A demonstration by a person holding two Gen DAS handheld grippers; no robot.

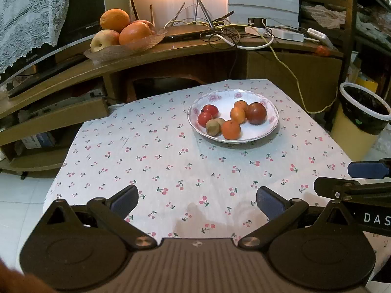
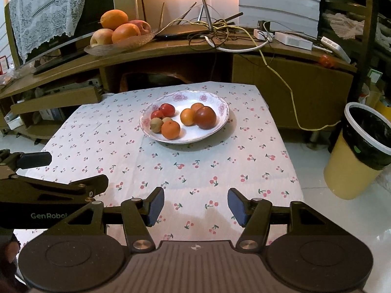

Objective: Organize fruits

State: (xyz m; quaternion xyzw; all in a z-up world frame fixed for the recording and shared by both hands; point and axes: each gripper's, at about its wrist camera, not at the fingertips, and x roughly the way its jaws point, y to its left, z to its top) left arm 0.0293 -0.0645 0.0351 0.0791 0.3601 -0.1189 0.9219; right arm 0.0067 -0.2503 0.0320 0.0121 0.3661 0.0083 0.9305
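Note:
A white flowered plate (image 1: 266,131) (image 2: 215,127) sits on the far part of a cherry-print tablecloth (image 1: 158,156) (image 2: 195,166). It holds several fruits: small red ones (image 1: 207,114) (image 2: 167,109), brown kiwis (image 1: 213,127) (image 2: 156,124), oranges (image 1: 231,129) (image 2: 170,130) and a dark red tomato (image 1: 255,113) (image 2: 205,117). My left gripper (image 1: 197,201) is open and empty over the near cloth. My right gripper (image 2: 195,206) is open and empty beside it; it shows at the right edge of the left wrist view (image 1: 354,178).
A glass dish (image 1: 136,45) (image 2: 122,45) with oranges and apples stands on the wooden TV stand (image 1: 190,48) behind the table, beside tangled cables (image 1: 227,29) and a power strip (image 2: 293,40). A yellow waste bin (image 1: 359,122) (image 2: 354,153) stands on the floor at right.

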